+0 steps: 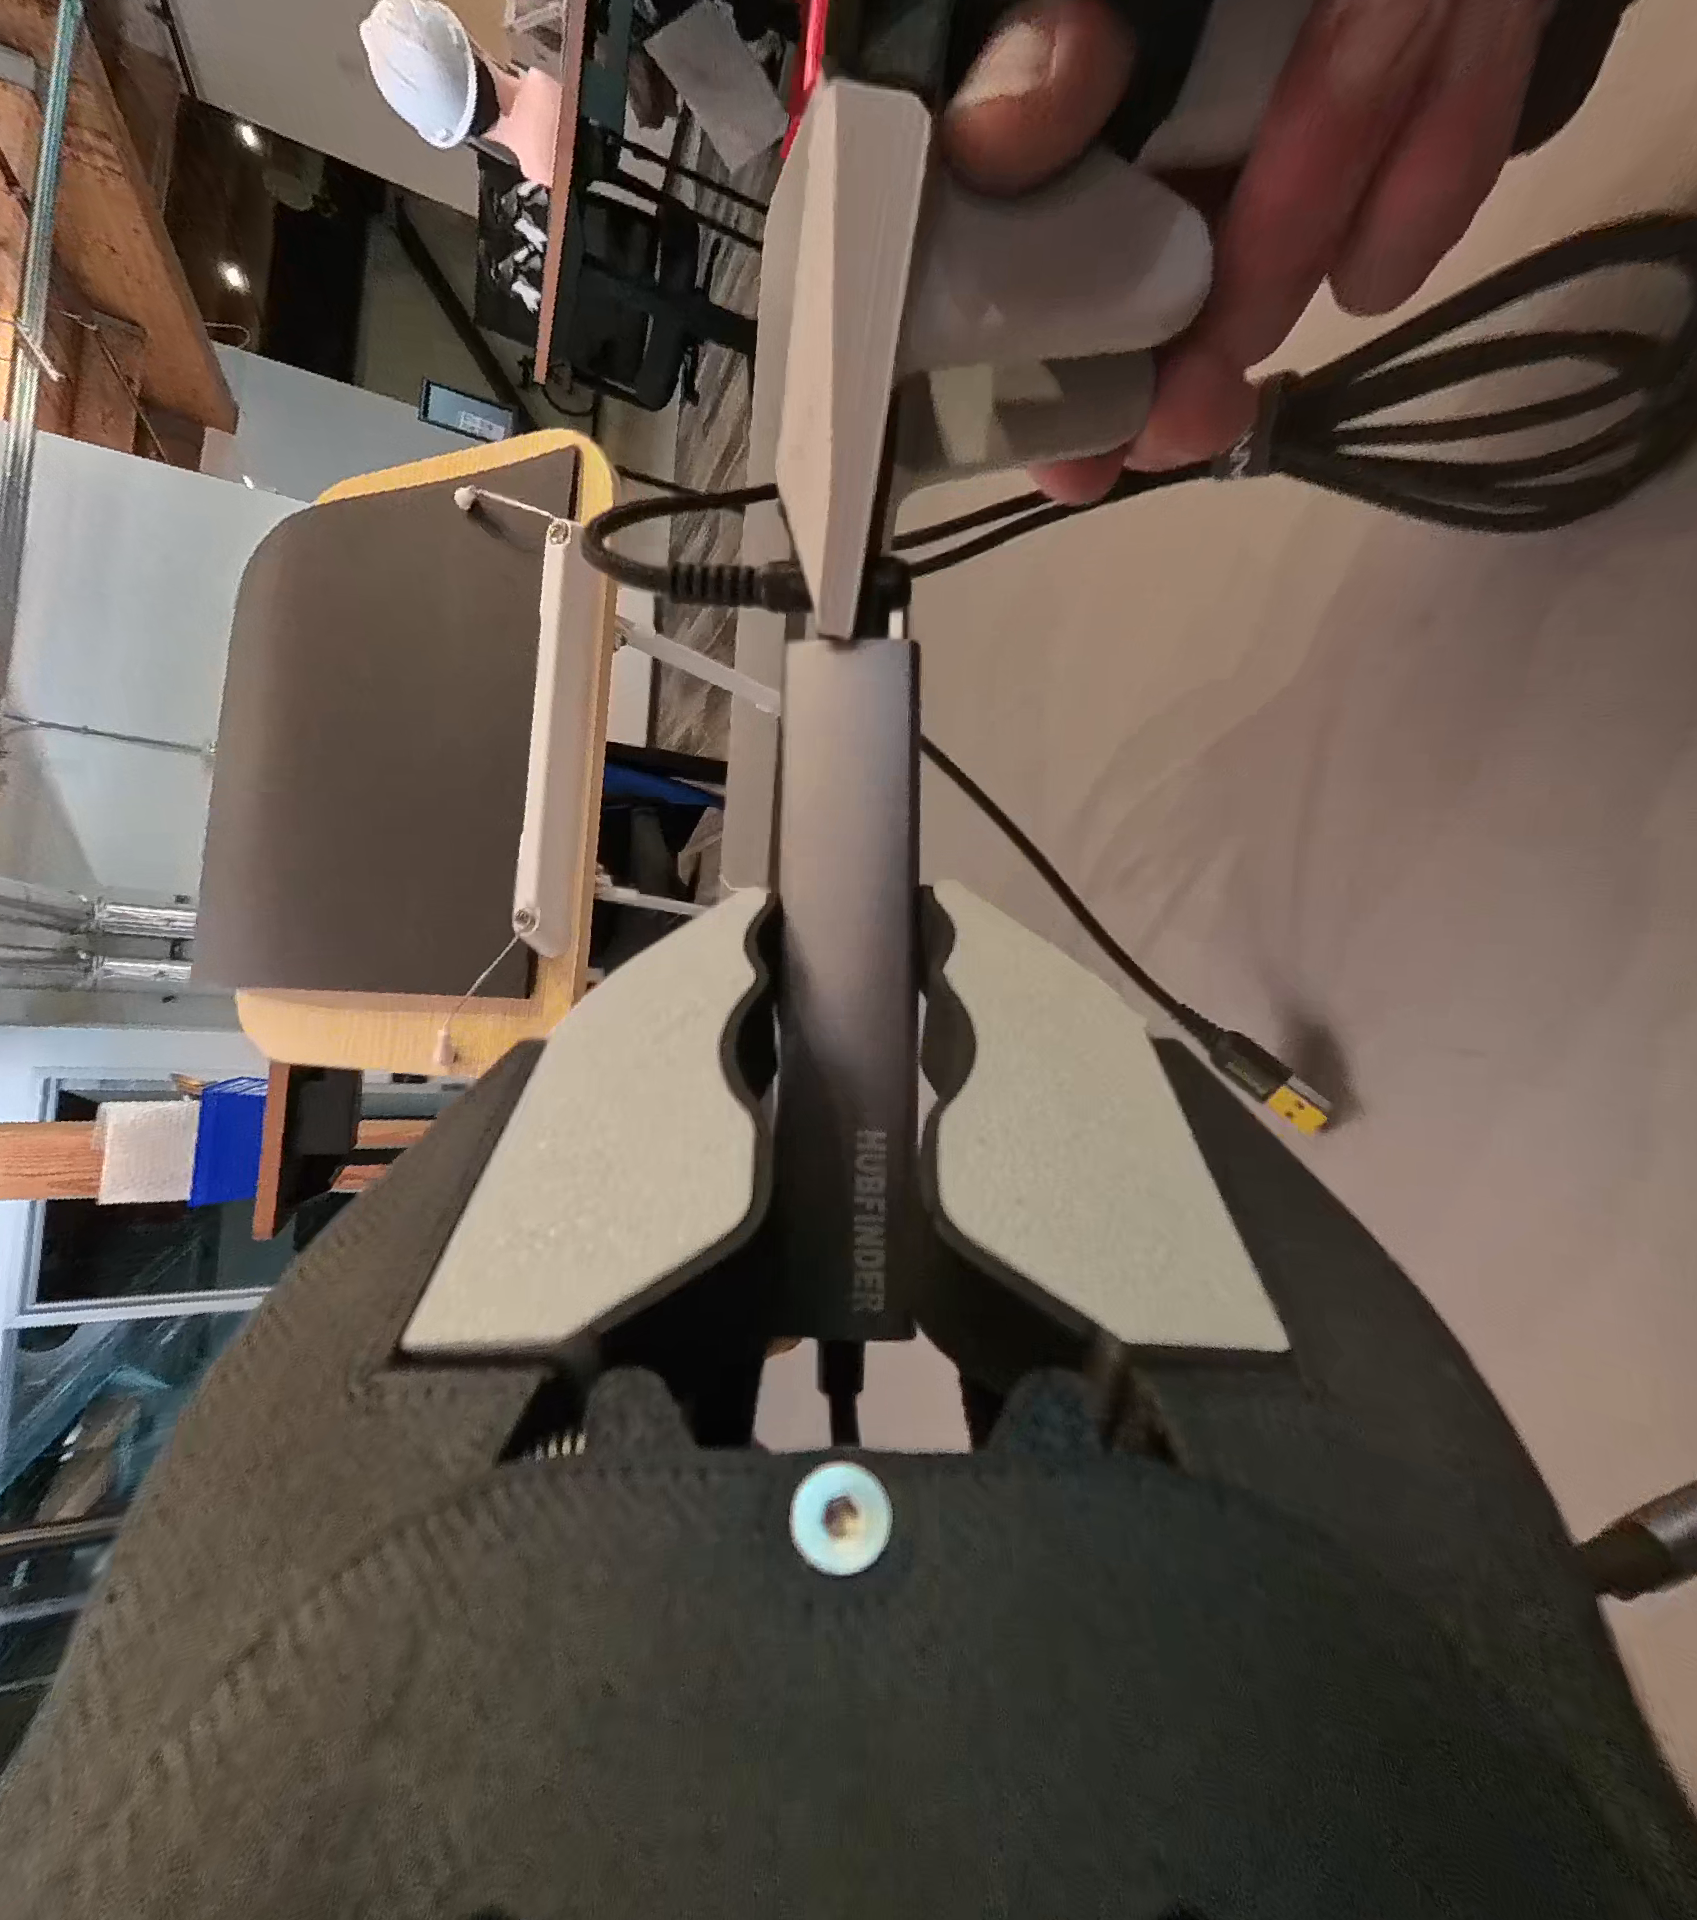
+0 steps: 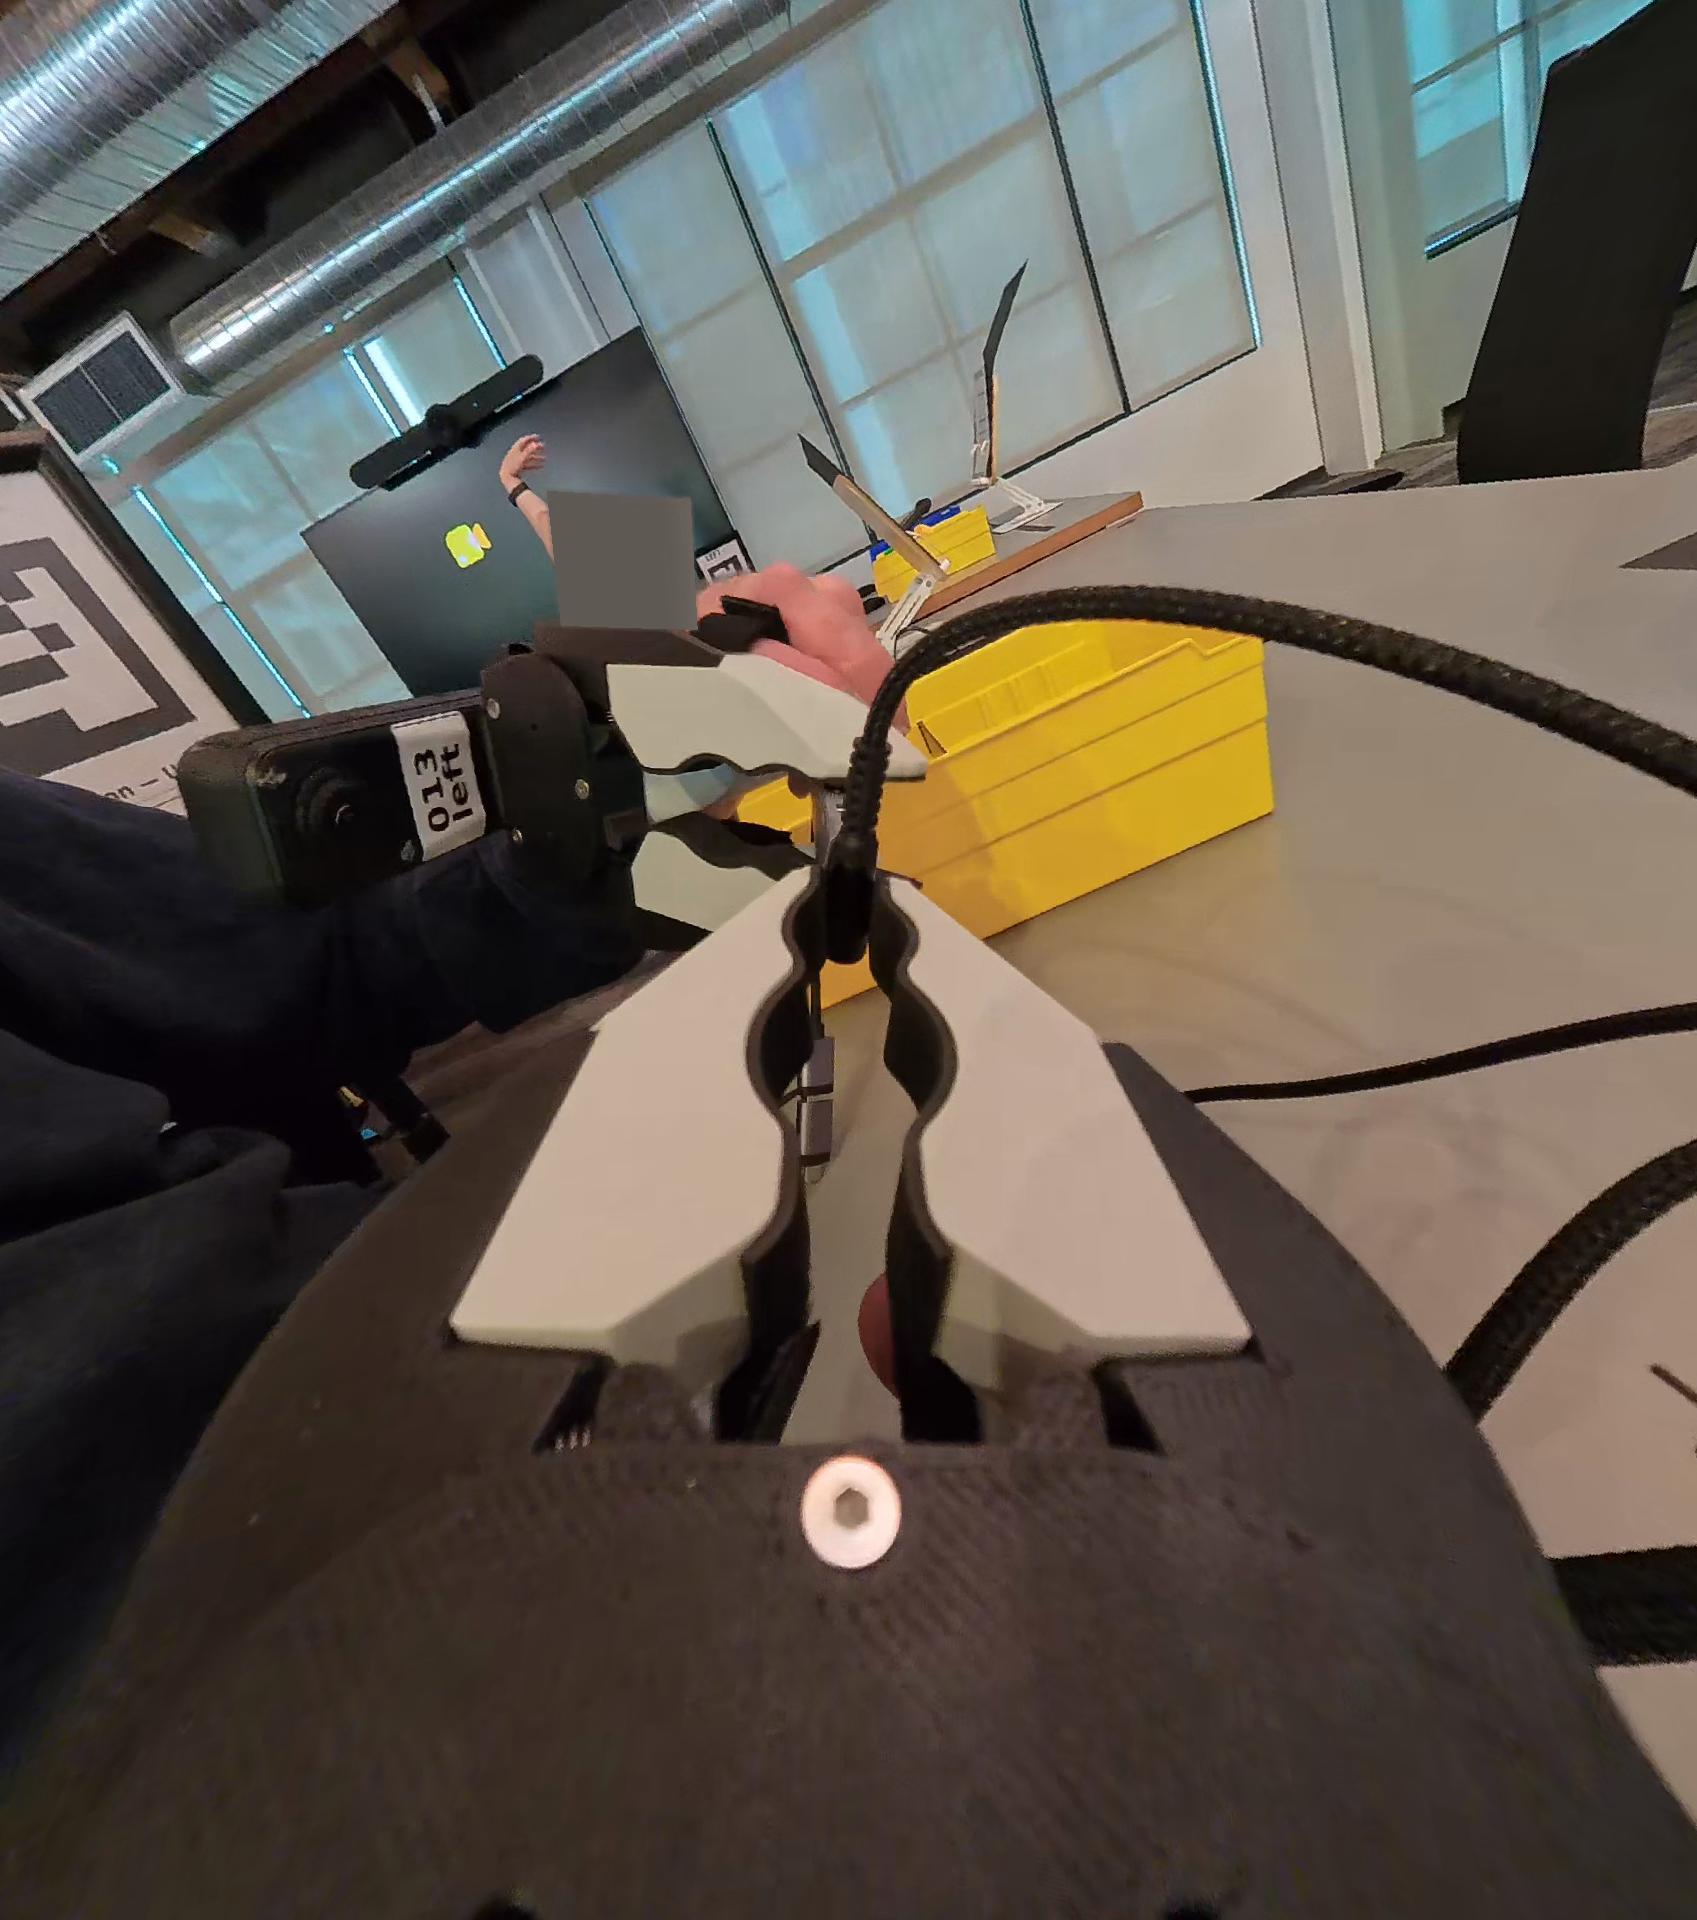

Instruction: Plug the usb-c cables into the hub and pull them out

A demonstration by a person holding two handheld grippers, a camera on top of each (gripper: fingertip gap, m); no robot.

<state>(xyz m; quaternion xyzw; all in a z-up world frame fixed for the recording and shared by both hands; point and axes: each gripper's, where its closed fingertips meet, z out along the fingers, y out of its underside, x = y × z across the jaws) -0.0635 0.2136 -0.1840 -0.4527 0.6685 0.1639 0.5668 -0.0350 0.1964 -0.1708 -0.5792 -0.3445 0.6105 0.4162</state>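
Note:
My left gripper (image 1: 849, 914) is shut on the dark grey hub (image 1: 849, 935), which sticks forward between its pads. The hub's own lead (image 1: 839, 1392) hangs out of its near end. My right gripper (image 1: 854, 613) comes in from above and is shut on the plug of a black braided cable (image 1: 719, 582) at the hub's far end. Its finger hides whether the plug is in a port. In the right wrist view my right gripper (image 2: 844, 894) is shut on that plug, the cable (image 2: 1343, 665) arcs away right, and the left gripper (image 2: 823, 810) sits just beyond.
A bundled black cable (image 1: 1498, 395) lies on the grey table (image 1: 1446, 779) by the hand. A loose cable with a yellow plug (image 1: 1291, 1101) lies to the right of the hub. A yellow bin (image 2: 1083, 748) stands behind the grippers. More cables (image 2: 1550, 1049) cross the table. The grippers are tip to tip, or close to it.

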